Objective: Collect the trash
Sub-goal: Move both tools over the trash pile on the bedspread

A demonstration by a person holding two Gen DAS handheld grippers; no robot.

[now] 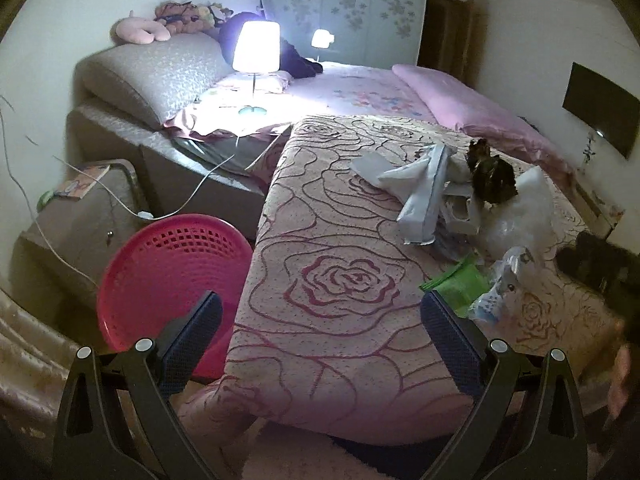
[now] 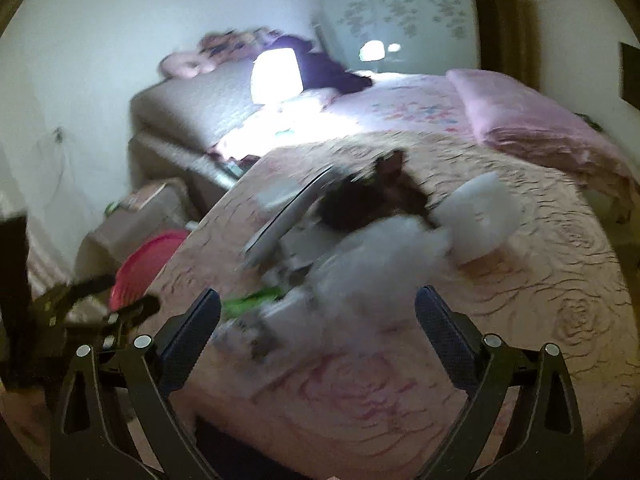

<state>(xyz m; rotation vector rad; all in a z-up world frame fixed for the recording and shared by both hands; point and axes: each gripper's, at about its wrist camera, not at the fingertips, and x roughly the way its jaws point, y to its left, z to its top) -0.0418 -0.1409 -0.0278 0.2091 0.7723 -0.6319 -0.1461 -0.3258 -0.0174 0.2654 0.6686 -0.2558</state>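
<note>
A heap of trash lies on the rose-patterned bedspread (image 1: 340, 240): white paper wrappers (image 1: 424, 196), a dark crumpled piece (image 1: 490, 178), a white plastic bag (image 1: 520, 216), a green packet (image 1: 460, 284) and a clear blue-printed bag (image 1: 500, 296). A pink plastic basket (image 1: 168, 276) stands on the floor beside the bed. My left gripper (image 1: 320, 336) is open and empty above the bed's near edge, left of the heap. My right gripper (image 2: 318, 332) is open and empty, just short of the heap; that view is blurred, showing the white bag (image 2: 380, 264) and green packet (image 2: 252, 300).
A lit lamp (image 1: 256, 48) stands on the bed near the headboard, its cable running to a bedside cabinet (image 1: 80, 216). A pink duvet (image 1: 472, 116) lies along the far side. Plush toys (image 1: 180, 20) sit on the headboard. The left gripper shows in the right wrist view (image 2: 92, 308).
</note>
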